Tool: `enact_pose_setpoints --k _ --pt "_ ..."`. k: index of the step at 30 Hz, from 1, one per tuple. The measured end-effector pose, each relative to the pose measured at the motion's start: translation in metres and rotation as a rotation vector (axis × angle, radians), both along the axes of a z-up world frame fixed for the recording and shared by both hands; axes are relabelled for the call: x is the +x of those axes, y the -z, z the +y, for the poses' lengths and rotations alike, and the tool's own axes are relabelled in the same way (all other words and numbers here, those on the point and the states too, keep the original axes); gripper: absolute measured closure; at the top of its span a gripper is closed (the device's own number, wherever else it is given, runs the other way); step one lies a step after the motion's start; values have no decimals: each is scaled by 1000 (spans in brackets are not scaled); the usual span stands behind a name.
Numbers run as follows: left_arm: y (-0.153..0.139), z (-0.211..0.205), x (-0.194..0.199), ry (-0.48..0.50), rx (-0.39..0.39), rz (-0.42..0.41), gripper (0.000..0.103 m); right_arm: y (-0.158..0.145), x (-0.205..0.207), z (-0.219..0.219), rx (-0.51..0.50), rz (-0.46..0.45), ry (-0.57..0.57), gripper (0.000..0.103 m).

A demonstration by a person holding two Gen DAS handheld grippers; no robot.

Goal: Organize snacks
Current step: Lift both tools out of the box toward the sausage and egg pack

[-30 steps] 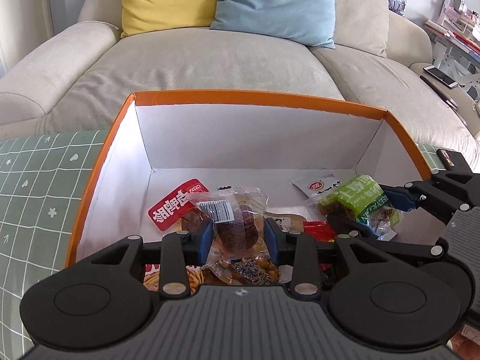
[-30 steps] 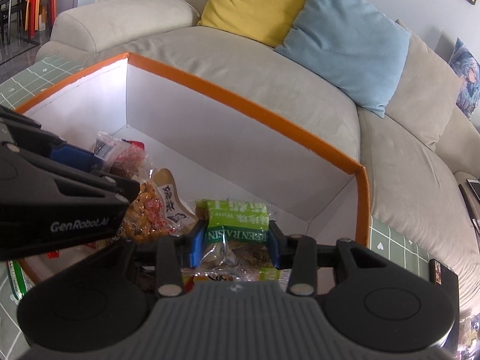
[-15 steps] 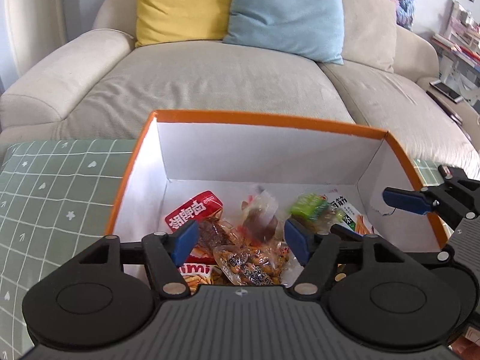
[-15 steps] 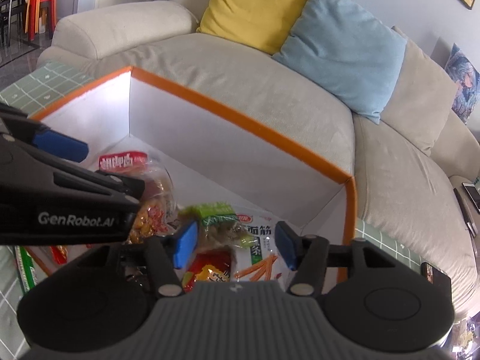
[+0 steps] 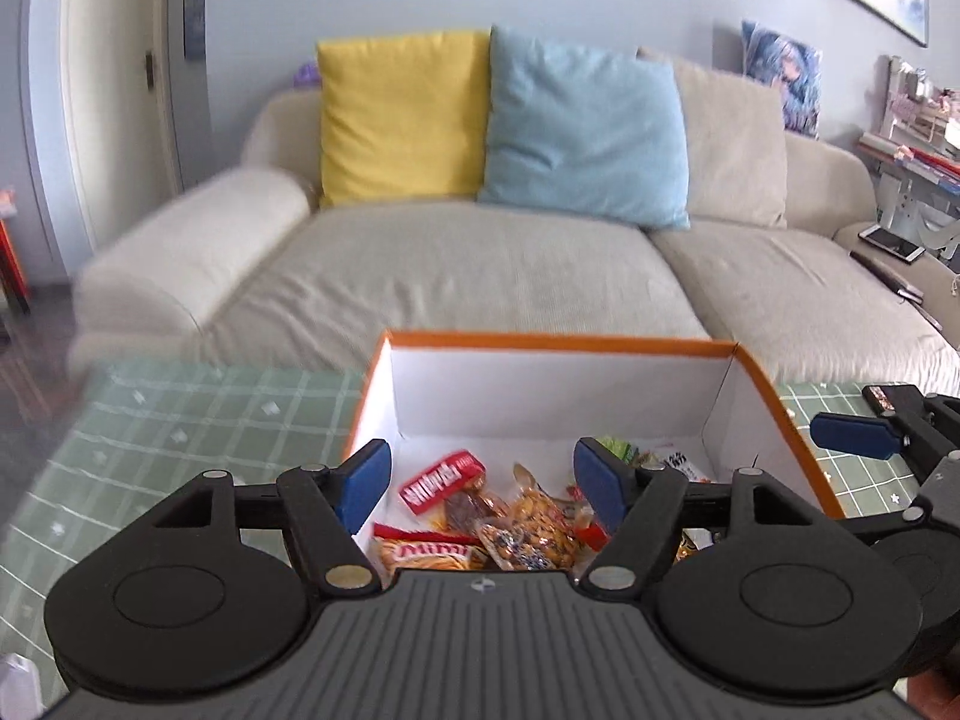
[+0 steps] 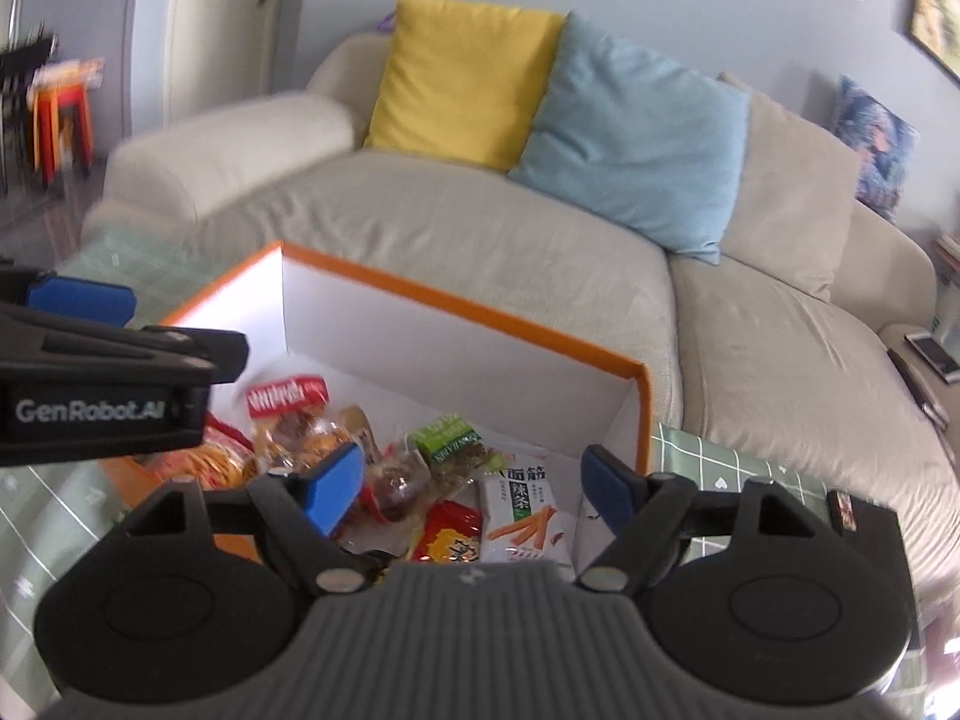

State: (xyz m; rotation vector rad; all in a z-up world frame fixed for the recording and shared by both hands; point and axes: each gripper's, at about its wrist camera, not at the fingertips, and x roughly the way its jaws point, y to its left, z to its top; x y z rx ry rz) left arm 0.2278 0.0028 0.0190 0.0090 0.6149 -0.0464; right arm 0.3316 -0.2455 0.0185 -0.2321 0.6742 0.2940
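An orange-rimmed white box [image 5: 558,341] [image 6: 456,300] sits on a green checked tablecloth and holds several snack packets. Among them are a red packet [image 5: 441,480] [image 6: 288,396], a peanut bag [image 5: 537,519], a green raisin packet [image 6: 450,438], a white spicy-strip packet [image 6: 522,507] and a clear dark-snack packet [image 6: 393,483]. My left gripper [image 5: 483,489] is open and empty above the box's near side. My right gripper [image 6: 471,489] is open and empty above the box's right part. The left gripper also shows at the left in the right wrist view [image 6: 120,360].
A beige sofa [image 5: 480,264] with a yellow cushion [image 5: 402,114] and a blue cushion [image 5: 582,126] stands behind the table. A phone [image 5: 888,240] lies on the sofa's right arm. A small dark object [image 6: 840,504] lies on the cloth right of the box.
Both grippers opened and let their packets drop into the box, the left a clear dark-snack packet, the right the green raisin packet. Both then rose and pulled back from the box.
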Motion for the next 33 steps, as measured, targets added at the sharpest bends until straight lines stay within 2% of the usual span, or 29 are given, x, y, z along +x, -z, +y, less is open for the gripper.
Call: enact_pose_setpoints --k 6,13,20,24,33 --pt "-7 -1 -41 4 16 -74 21 -12 -49 -18 123 -87 59 26" --pt "0 1 -87 16 23 -114 21 -8 -107 -30 171 -129 100 25" --pt "25 10 -118 14 22 -40 21 14 -154 -38 167 -107 131 24" --pt "43 18 -127 2 10 5 21 34 -175 -39 151 -63 131 24" --pt "80 32 -143 2 -4 106 22 75 -194 -37 88 16 113 24"
